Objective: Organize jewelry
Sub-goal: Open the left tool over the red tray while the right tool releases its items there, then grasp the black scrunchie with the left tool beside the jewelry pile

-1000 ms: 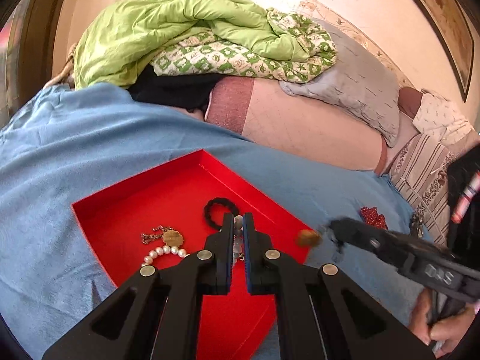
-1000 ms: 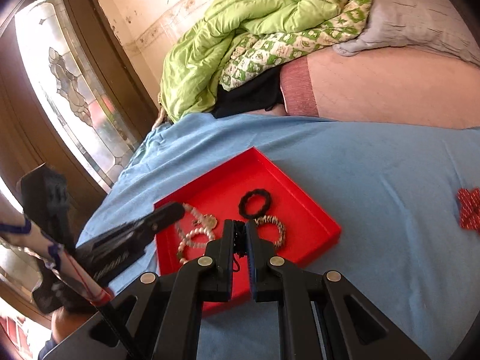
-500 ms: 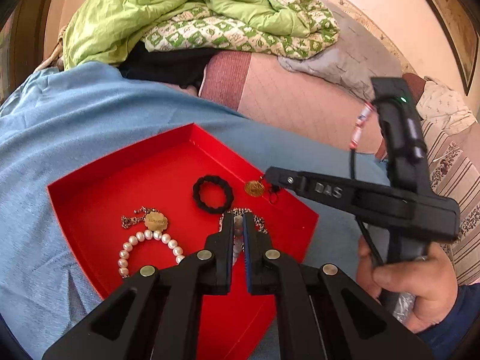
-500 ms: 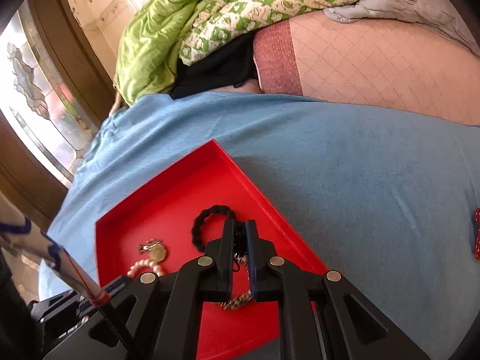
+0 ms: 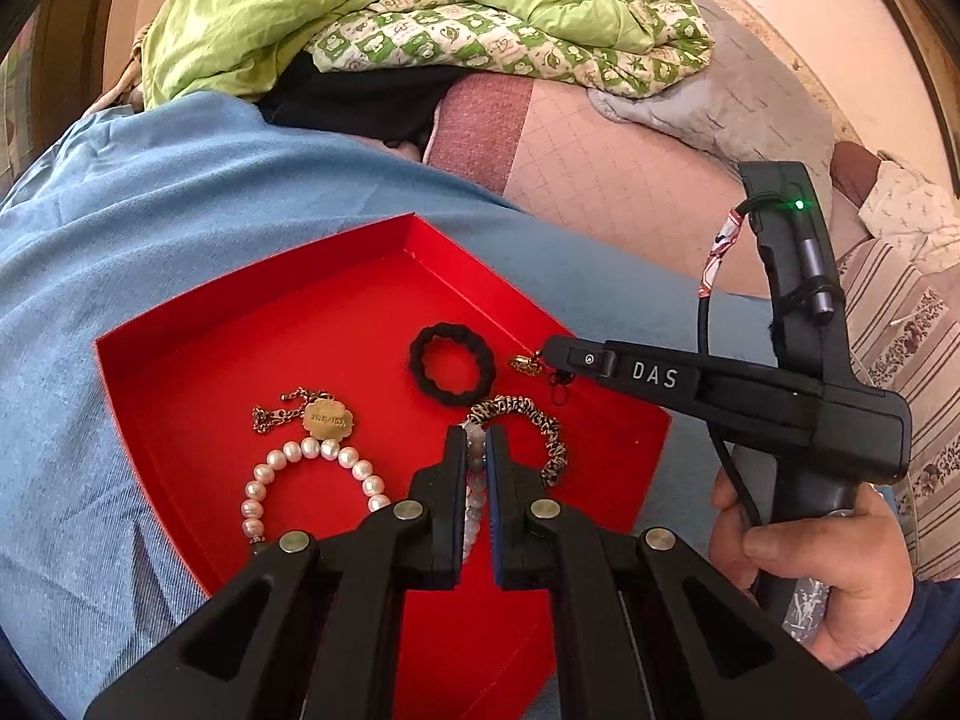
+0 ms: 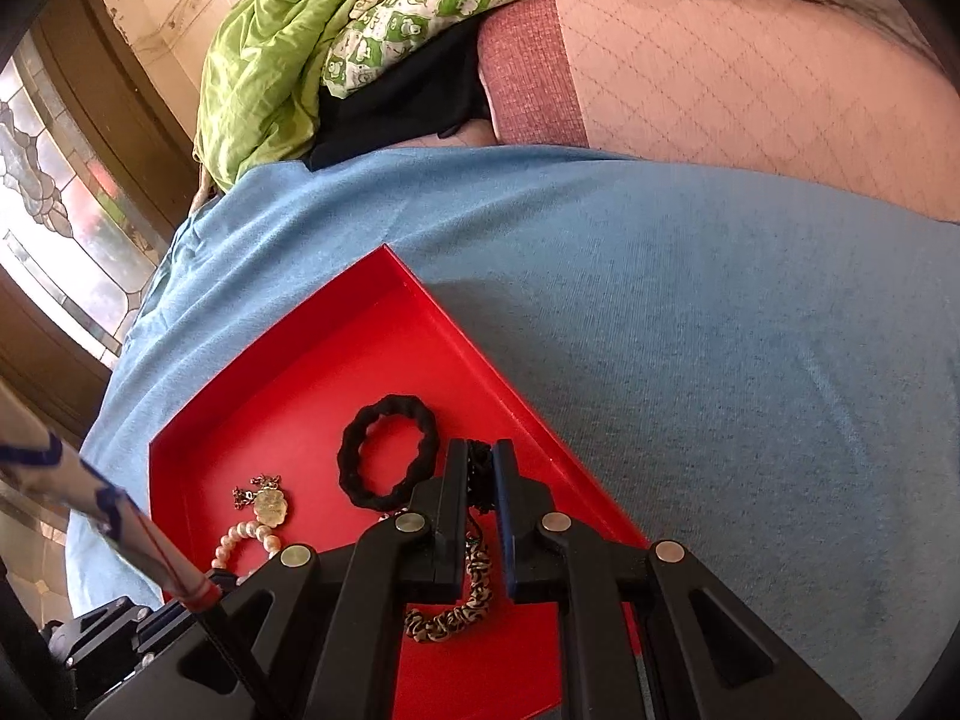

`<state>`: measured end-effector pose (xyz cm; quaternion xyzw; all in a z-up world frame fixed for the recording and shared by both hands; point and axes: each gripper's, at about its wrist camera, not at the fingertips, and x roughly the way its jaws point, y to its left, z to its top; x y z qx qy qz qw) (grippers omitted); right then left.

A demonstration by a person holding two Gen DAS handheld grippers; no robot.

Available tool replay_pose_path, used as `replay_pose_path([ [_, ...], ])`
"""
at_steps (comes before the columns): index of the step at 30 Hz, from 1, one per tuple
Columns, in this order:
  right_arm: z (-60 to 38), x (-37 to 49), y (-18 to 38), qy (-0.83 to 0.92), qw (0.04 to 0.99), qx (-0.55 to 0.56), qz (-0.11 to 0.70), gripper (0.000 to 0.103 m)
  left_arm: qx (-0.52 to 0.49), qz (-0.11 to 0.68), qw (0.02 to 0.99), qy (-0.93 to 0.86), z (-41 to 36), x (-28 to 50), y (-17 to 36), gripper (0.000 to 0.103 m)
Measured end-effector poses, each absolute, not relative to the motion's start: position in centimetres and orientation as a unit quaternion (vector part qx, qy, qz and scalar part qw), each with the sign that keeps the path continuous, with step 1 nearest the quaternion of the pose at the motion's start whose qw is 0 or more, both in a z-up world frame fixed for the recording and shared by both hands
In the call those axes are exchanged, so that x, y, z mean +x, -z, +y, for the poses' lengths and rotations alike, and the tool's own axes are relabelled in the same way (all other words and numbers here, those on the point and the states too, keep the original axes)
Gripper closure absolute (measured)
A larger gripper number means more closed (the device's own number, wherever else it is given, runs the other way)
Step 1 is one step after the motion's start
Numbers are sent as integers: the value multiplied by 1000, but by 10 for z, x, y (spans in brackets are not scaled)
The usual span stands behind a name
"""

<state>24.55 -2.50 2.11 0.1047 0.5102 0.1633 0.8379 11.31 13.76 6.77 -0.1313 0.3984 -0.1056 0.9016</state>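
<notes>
A red tray point(image 5: 252, 276) point(image 6: 420, 291) lies on a blue cloth. In it are a black braided bracelet point(image 5: 451, 365) point(image 6: 387, 450), a gold charm chain point(image 5: 327, 417) point(image 6: 270, 507), a pearl bracelet point(image 5: 312, 456) point(image 6: 243, 537) and a brown-and-cream patterned bracelet point(image 5: 540, 420) point(image 6: 456, 612). My left gripper point(image 5: 477, 450) is shut on a string of grey beads point(image 5: 474, 510) just above the tray floor. My right gripper point(image 5: 543, 357) point(image 6: 480, 462) is shut on a black cord point(image 6: 479, 474) with a gold pendant point(image 5: 525, 366), low over the tray's right side beside the black bracelet.
The blue cloth point(image 5: 150, 228) point(image 6: 720, 360) covers the bed around the tray. A green quilt point(image 5: 360, 6), a black garment point(image 5: 360, 102) and a grey pillow point(image 5: 750, 102) are piled behind. A hand point(image 5: 828, 564) holds the right gripper's handle. A stained-glass door point(image 6: 54, 180) stands at the left.
The right gripper has swung in from the right with the pendant and come down over the tray. The left gripper has sunk a little toward the tray, still shut on the beads.
</notes>
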Motion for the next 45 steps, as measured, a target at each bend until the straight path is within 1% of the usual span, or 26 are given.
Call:
replay_pose_path([
  [11,-26,244,-22,-166,835,107,514,91,-127,401,902,97,139,113,-69,97],
  [14,-26,243,-23,-168,834,109,514,87,-128,398,903,98,139,113,-71,97],
  [15,-26,243,-24,-168,835,109,512,87,-126,396,904,97,139,112,-72,97],
  [24,-41,209,-54,-180,851,111,480,87,-107,381,914,91,132,107,-79,96],
  [25,-46,204,-56,-183,852,113,477,87,-99,379,915,90,129,106,-80,96],
  [27,-56,193,-62,-186,853,118,473,87,-92,376,918,88,127,104,-82,86],
  [28,-63,185,-63,-184,854,121,471,87,-89,373,919,89,125,103,-83,85],
  [38,-132,111,-63,-161,854,144,473,87,-37,359,929,81,104,90,-90,84],
  [40,-145,98,-60,-153,853,149,476,87,-25,355,931,79,99,87,-91,80],
  [42,-155,87,-58,-144,854,151,477,87,-17,350,933,76,95,85,-92,71],
  [45,-173,70,-55,-131,854,152,481,86,-10,347,935,76,89,81,-94,70],
])
